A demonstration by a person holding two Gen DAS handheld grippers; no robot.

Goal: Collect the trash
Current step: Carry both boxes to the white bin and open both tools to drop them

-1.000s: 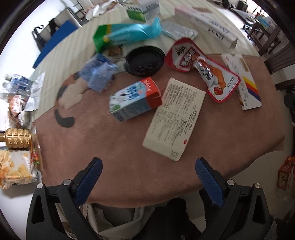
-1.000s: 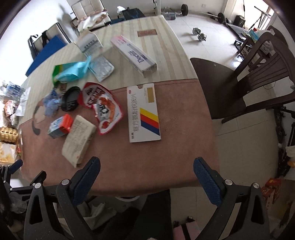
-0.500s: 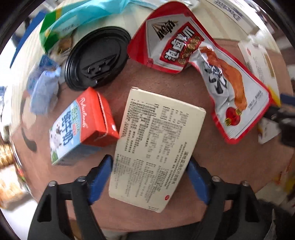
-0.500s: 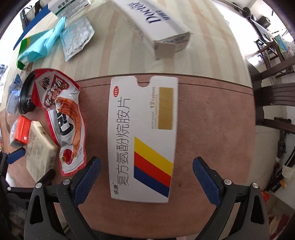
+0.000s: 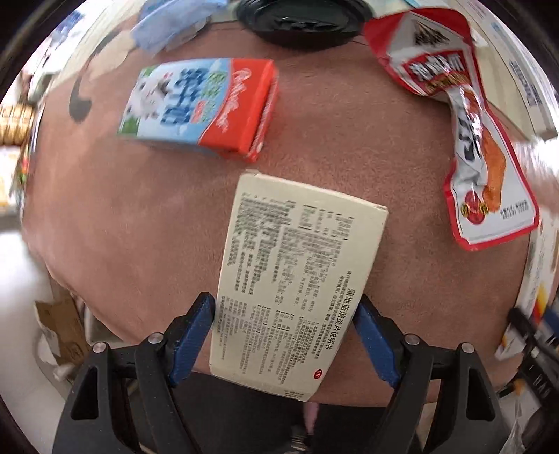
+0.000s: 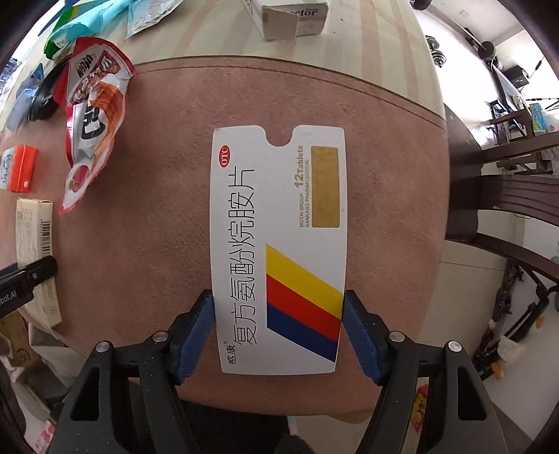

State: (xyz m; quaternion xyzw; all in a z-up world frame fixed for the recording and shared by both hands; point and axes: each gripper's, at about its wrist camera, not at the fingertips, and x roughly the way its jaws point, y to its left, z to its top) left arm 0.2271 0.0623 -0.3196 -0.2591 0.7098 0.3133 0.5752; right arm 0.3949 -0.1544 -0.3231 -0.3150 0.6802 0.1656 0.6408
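Observation:
My left gripper [image 5: 284, 331] is shut on a cream medicine box [image 5: 297, 272] with small black print; its blue pads press both long sides. My right gripper [image 6: 277, 331] is shut on a flat white pill box [image 6: 279, 244] with yellow, red and blue stripes, pads against both long edges. Both boxes lie on the pink mat [image 6: 157, 227] near the table's front edge. The cream box [image 6: 35, 244] and the left gripper's body [image 6: 21, 283] also show at the far left of the right wrist view.
A blue and red milk carton [image 5: 202, 104], a red snack pouch [image 5: 471, 139], a black lid [image 5: 300, 21] and blue wrappers [image 5: 174, 21] lie farther back. A long white box [image 6: 290, 14] sits on the striped cloth. A dark wooden chair [image 6: 506, 202] stands to the right.
Both grippers came down toward the table and closed in. The left one now grips the cream box, the right one the striped pill box.

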